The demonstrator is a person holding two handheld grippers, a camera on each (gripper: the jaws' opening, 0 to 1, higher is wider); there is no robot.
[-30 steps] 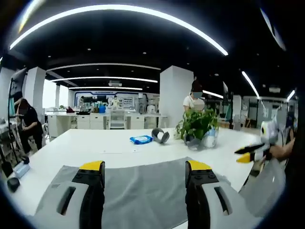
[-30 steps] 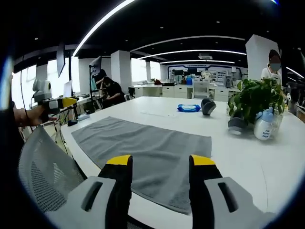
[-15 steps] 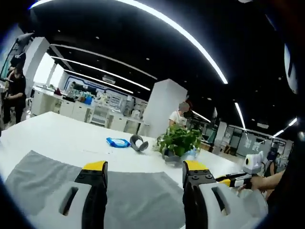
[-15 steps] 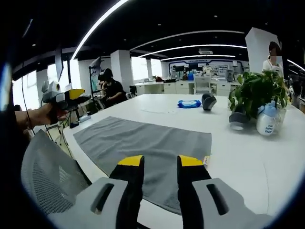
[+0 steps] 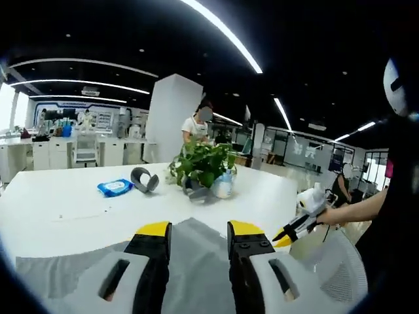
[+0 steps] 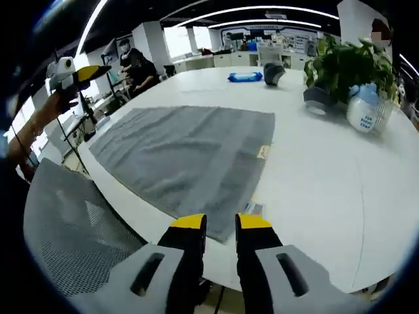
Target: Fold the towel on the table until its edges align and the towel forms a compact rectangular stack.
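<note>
Since a second ago both pairs of jaws have come closer together, and the right gripper view now looks more steeply down on the table. The flat grey rectangular cloth towel (image 6: pixel 186 154) lies spread out, unfolded, on the white table (image 6: pixel 327 170), with one long side along the table edge nearest the person. In the left gripper view the same towel (image 5: pixel 196 252) shows behind the jaws. A small label sits on its right side edge.

The right gripper (image 6: pixel 220 222), grey with yellow tips, hangs over the near right corner of the towel; its jaws stand only a narrow gap apart and hold nothing. The left gripper (image 5: pixel 199 228) has its jaws a little wider, still partly open, above the towel, and it also grips nothing. Each gripper shows in the other view too, held in a hand at the side.

Further back on the table stand a green leafy plant in a dark pot (image 6: pixel 337 62), a white plastic bottle (image 6: pixel 368 111) just beside it, a blue flat packet (image 5: pixel 116 188) and a dark grey curved object (image 5: pixel 145 180) near the packet. A grey mesh chair back (image 6: pixel 72 235) stands in front of the table edge. People (image 5: pixel 196 124) are in the room behind.
</note>
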